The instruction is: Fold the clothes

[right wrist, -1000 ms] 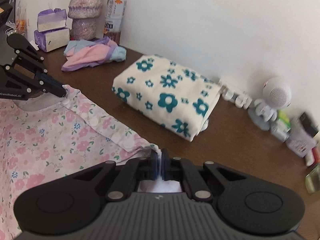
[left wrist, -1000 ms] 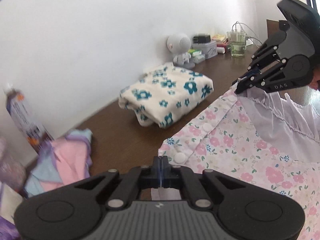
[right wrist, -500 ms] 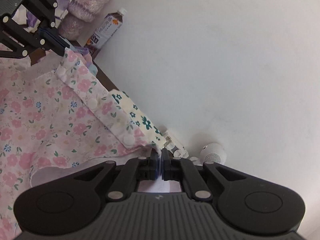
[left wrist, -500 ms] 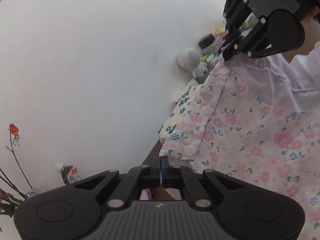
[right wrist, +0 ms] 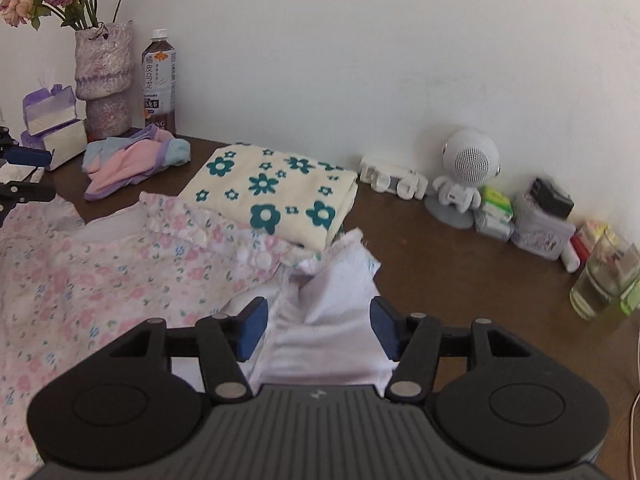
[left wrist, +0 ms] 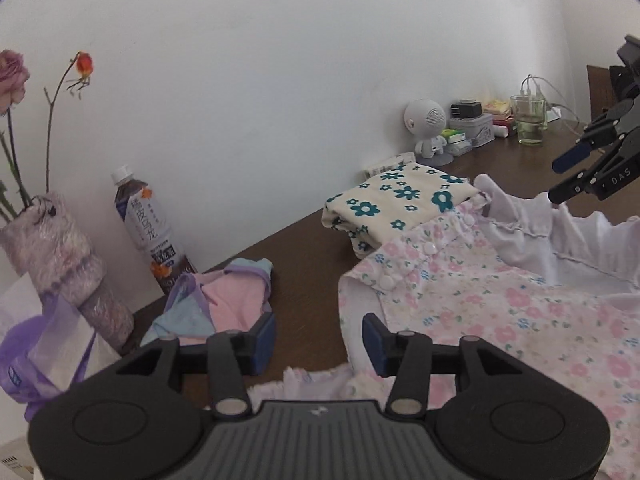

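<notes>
**Letting go of the flowery top**

Left wrist view: my left gripper (left wrist: 318, 342) is opening, with nothing between its jaws. The pink flowery top (left wrist: 500, 312) lies soft and floppy at the lower right of the brown table (left wrist: 304, 256). A second ago I pinched its buttoned edge.

Right wrist view: my right gripper (right wrist: 316, 330) is opening too, with the white frill (right wrist: 336, 280) loose between its jaws. It was pinched before. I would grab corners or the hem; light cloth slips.

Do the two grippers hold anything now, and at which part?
Nothing. Left gripper and right gripper are opening; the floral shirt lies loose on the table.
</notes>
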The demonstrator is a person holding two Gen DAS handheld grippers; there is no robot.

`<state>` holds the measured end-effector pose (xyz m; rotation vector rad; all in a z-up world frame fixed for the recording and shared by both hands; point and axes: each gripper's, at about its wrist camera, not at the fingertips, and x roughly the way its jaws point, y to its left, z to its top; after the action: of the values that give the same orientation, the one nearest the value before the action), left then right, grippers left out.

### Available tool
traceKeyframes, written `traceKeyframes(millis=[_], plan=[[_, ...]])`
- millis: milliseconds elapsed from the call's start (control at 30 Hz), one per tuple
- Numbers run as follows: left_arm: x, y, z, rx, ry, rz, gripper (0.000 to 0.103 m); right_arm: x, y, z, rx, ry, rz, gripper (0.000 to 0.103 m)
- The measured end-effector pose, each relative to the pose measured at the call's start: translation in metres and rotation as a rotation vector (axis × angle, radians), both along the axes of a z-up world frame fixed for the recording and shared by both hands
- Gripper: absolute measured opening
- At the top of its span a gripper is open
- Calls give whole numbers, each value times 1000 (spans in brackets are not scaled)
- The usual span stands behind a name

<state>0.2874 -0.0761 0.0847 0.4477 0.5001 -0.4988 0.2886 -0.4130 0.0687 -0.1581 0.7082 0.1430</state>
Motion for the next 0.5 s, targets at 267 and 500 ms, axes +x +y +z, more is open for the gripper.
traceKeyframes(millis=[267,500], plan=[[-81,56,-24,-14,147,13,49,-98,3,-25,161,84,51,60],[-133,50,-34,-25,174,-133,49,-155,33,-38,115,109,134,60]])
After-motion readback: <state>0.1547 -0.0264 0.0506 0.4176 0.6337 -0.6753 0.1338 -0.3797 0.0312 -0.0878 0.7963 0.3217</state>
